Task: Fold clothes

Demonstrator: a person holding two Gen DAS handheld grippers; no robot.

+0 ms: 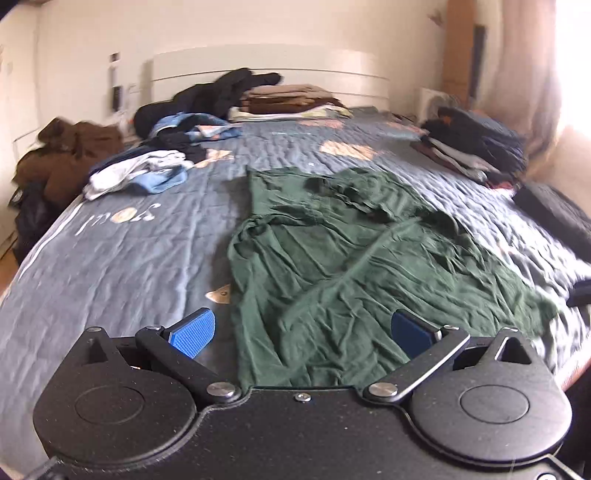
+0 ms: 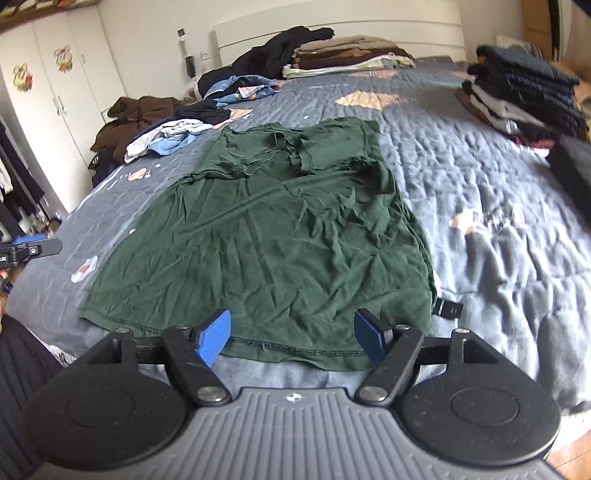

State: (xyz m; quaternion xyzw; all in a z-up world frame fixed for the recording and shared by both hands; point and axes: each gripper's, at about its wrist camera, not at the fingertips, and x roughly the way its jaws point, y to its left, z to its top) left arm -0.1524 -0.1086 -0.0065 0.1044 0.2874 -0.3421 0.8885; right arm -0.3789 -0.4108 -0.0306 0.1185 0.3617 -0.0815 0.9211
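At the far left edge of the bed (image 2: 480, 192), a brown garment (image 2: 136, 114) lies bunched in a heap, with a loose tangle of white and light-blue clothes (image 2: 166, 142) just beside it on the grey-blue quilt. Behind these, toward the white headboard (image 2: 332, 26), sit dark crumpled clothes (image 2: 280, 48) and a folded stack of brown and beige pieces (image 2: 347, 51).

The left gripper (image 1: 301, 334) hangs low over the near edge of the bed, its blue-padded fingers (image 1: 194, 332) spread wide apart and holding nothing; the cloth lies below the gap between them.

In the middle of the bed, the dark green shirt (image 2: 280, 229) is spread out flat and wrinkled, its hem toward the near edge and its collar toward the headboard. One sleeve looks folded in over the upper body.

The right gripper (image 2: 293, 338) hovers at the shirt's hem, fingers (image 2: 214, 338) also wide apart and empty. A small black tag (image 2: 448, 307) sticks out at the shirt's right bottom corner.

At the right side of the bed stands a folded stack of dark clothes (image 2: 524, 92), and a black object (image 2: 572, 166) lies near it at the edge.
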